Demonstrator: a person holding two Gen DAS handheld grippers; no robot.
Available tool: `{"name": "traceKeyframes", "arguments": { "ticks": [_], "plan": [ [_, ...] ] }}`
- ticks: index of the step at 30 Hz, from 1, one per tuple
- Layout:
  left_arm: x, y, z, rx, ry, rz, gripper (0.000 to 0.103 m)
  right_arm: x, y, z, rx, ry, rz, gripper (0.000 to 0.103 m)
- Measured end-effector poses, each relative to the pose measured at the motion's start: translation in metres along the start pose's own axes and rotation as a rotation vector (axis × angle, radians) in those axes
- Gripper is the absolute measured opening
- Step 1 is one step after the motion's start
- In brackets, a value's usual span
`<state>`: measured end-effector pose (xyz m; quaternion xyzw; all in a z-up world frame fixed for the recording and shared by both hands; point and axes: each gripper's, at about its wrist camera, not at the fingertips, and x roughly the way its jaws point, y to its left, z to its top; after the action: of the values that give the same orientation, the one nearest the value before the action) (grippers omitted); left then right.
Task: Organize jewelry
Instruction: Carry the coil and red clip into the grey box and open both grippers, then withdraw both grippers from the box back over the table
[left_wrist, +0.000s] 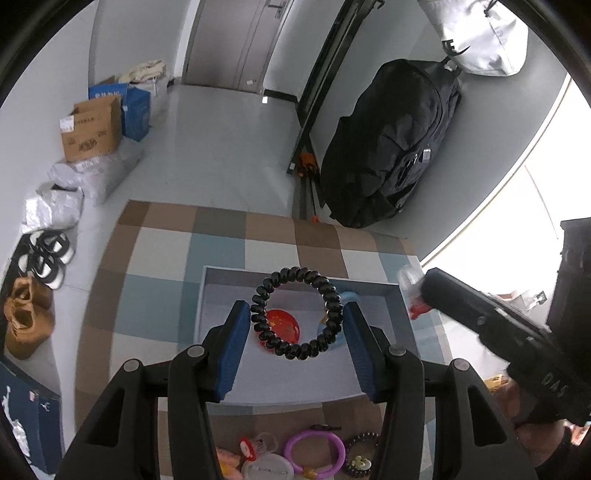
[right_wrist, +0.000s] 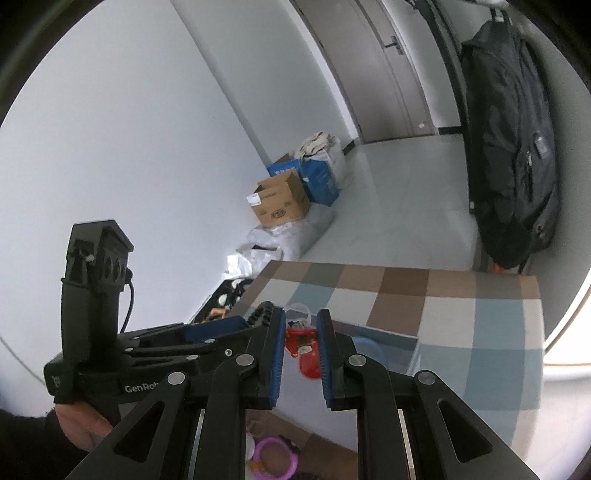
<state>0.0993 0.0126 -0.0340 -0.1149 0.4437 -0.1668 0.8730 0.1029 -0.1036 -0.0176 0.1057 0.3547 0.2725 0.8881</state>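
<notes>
Your left gripper (left_wrist: 297, 325) is matte black plastic with two fingers faced in ribbed blue pads (left_wrist: 231, 350), each linkage arm pinned by a round silver screw and cut through with a triangular opening. Your right gripper (right_wrist: 301, 350) is built the same way — black arms, blue ribbed pads, silver pivot screws. Seen from the right wrist camera, the left unit's handle carries white "GenRob" lettering, a boxy black camera housing (right_wrist: 98, 247) on top with round lenses, and a thin black cable looping down its side. From the left wrist view, the right unit's body bears raised letters — too blurred to read. A dark sleeve (right_wrist: 26, 439) covers your left wrist.
</notes>
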Motion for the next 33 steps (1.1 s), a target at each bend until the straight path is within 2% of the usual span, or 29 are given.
{"name": "traceKeyframes", "arguments": {
  "ticks": [4, 10, 18, 26, 28, 30, 33],
  "plan": [
    [0.009, 0.001, 0.003, 0.003, 0.021, -0.005, 0.046, 0.012, -0.009, -0.006, 0.029, 0.03, 0.008, 0.016],
    [0.015, -0.002, 0.001, 0.031, 0.039, 0.006, 0.046, 0.015, -0.012, -0.004, 0.032, 0.03, 0.012, 0.016],
    [0.021, 0.006, 0.003, -0.007, 0.058, -0.02, 0.046, 0.03, -0.018, -0.008, 0.063, 0.083, 0.016, 0.016],
    [0.022, 0.003, 0.004, 0.0, 0.066, -0.055, 0.049, 0.023, -0.014, -0.006, 0.031, 0.05, 0.016, 0.02],
    [0.022, 0.003, 0.004, -0.005, 0.063, -0.061, 0.056, 0.019, -0.014, -0.006, 0.019, 0.035, 0.001, 0.03],
    [0.021, 0.004, 0.004, -0.008, 0.057, -0.085, 0.059, 0.015, -0.017, -0.005, 0.038, 0.023, 0.014, 0.044],
    [0.017, 0.003, 0.004, -0.001, 0.035, -0.084, 0.07, 0.009, -0.021, -0.003, 0.057, 0.001, 0.01, 0.054]
  ]
}}
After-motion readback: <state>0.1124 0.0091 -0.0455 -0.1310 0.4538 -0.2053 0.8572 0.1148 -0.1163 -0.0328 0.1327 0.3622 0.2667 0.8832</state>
